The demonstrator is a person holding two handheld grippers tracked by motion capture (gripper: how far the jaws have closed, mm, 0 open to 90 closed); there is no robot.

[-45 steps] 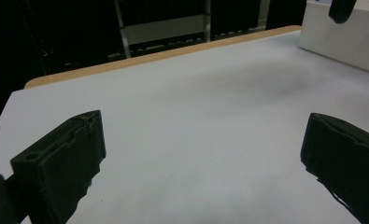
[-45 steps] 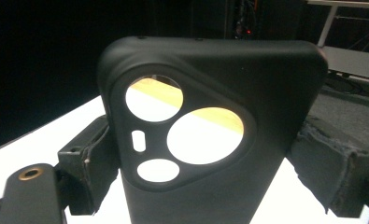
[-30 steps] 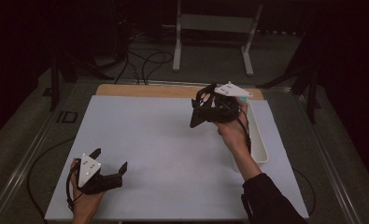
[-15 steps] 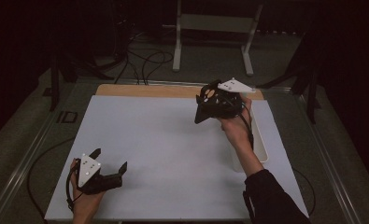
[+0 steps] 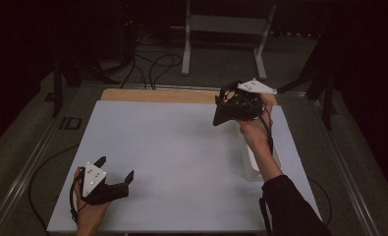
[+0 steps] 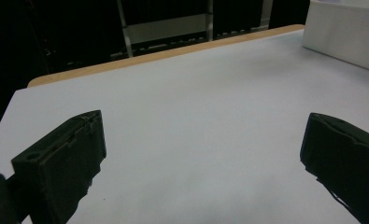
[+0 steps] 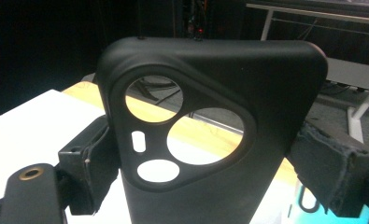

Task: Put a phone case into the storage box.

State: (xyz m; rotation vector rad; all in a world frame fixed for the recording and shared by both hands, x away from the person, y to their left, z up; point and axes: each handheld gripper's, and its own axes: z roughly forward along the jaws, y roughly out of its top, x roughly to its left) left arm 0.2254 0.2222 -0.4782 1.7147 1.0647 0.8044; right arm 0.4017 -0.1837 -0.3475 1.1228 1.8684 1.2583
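Already we pinch the case [image 7: 219, 135] upright in our right gripper [image 5: 236, 104], far across from the spread left gripper [image 5: 114, 178], which rests empty

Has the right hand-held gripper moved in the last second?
Yes. The right hand-held gripper, shut on the black phone case, moved farther along the table, toward the wooden far edge.

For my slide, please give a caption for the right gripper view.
Right hand-held gripper clamping a black phone case above the table's wooden edge.
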